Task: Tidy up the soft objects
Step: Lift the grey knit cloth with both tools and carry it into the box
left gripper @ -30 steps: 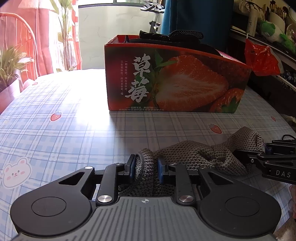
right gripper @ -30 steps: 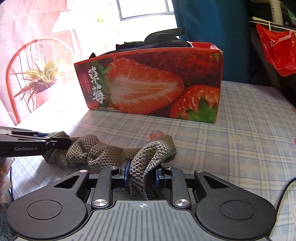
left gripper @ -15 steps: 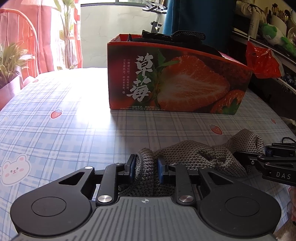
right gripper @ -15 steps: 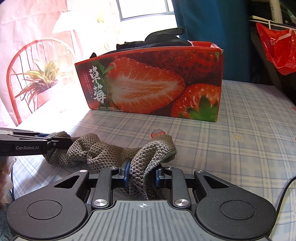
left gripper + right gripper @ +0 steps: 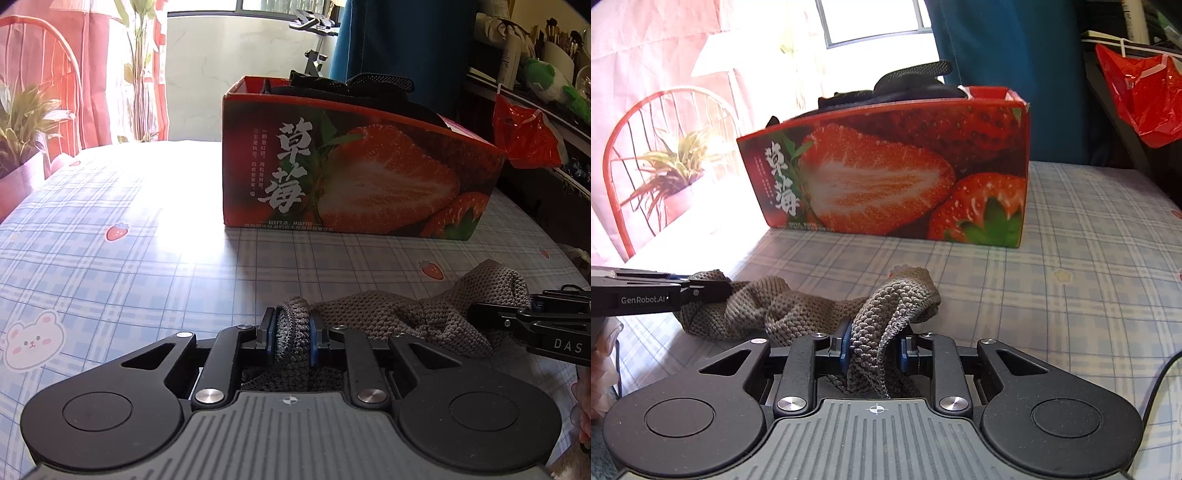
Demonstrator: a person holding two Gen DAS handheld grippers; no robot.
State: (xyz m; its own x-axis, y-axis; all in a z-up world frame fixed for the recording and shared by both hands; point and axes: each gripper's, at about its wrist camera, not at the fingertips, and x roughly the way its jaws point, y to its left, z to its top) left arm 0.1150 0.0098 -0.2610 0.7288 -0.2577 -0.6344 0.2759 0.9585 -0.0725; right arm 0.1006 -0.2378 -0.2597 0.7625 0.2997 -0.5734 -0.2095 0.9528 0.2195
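A grey knitted cloth (image 5: 388, 314) lies bunched on the checked tablecloth, stretched between both grippers. My left gripper (image 5: 291, 325) has its jaws closing on the cloth's left end, and the blue pads press a rolled fold. My right gripper (image 5: 873, 339) is shut on the other end, which drapes over its pads. Each gripper shows in the other's view: the right gripper (image 5: 480, 310) at the right edge, the left gripper (image 5: 720, 288) at the left. A strawberry-printed box (image 5: 351, 177) (image 5: 886, 173) stands upright behind the cloth, with black fabric items (image 5: 369, 88) piled in it.
The table (image 5: 147, 229) carries a blue plaid cover with strawberry and bear prints. A red plastic bag (image 5: 1137, 96) hangs at the right by dark shelves. A red chair (image 5: 635, 147) and a potted plant (image 5: 22, 125) stand to the left. A black cable (image 5: 1160, 384) trails at the right.
The left gripper's pads have drawn closer together and squeeze the fold of cloth more tightly. Both hands and the cloth stay where they were.
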